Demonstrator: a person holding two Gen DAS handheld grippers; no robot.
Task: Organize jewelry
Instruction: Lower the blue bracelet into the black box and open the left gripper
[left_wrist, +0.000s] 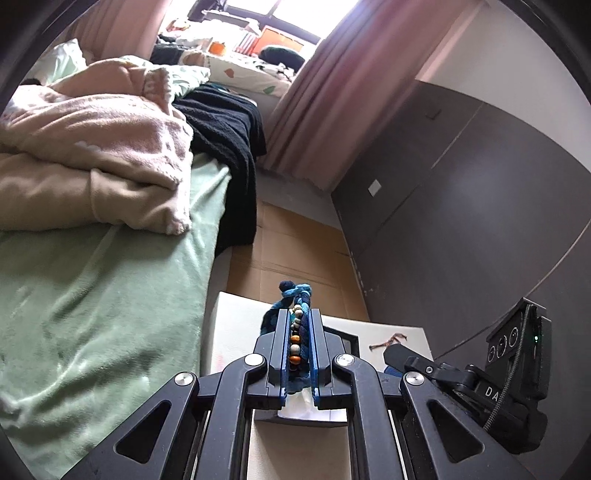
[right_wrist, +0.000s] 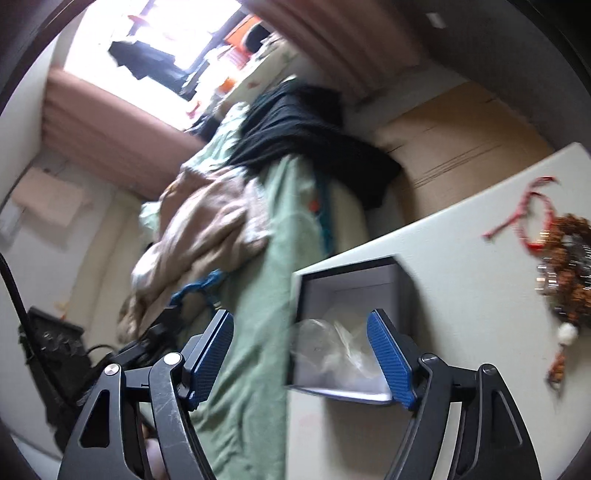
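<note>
My left gripper (left_wrist: 299, 314) is shut on a blue braided bracelet (left_wrist: 295, 293) strung with orange and pale beads; its knotted end sticks out past the fingertips. It hangs over the white table (left_wrist: 236, 332), just above the dark-rimmed box (left_wrist: 351, 338). In the right wrist view my right gripper (right_wrist: 300, 321) stands open and holds nothing. The open box (right_wrist: 354, 273), with a clear plastic bag (right_wrist: 332, 343) inside, lies beyond its jaws. Farther right on the table (right_wrist: 461, 295) lie a red cord bracelet (right_wrist: 532, 214) and a brown bead strand (right_wrist: 569, 266).
A bed with a green sheet (left_wrist: 92, 295), pink blankets (left_wrist: 92, 140) and a black garment (left_wrist: 229, 129) borders the table on the left. Flattened cardboard (left_wrist: 295, 240) covers the floor beyond it. A grey wardrobe (left_wrist: 461, 221) stands at the right.
</note>
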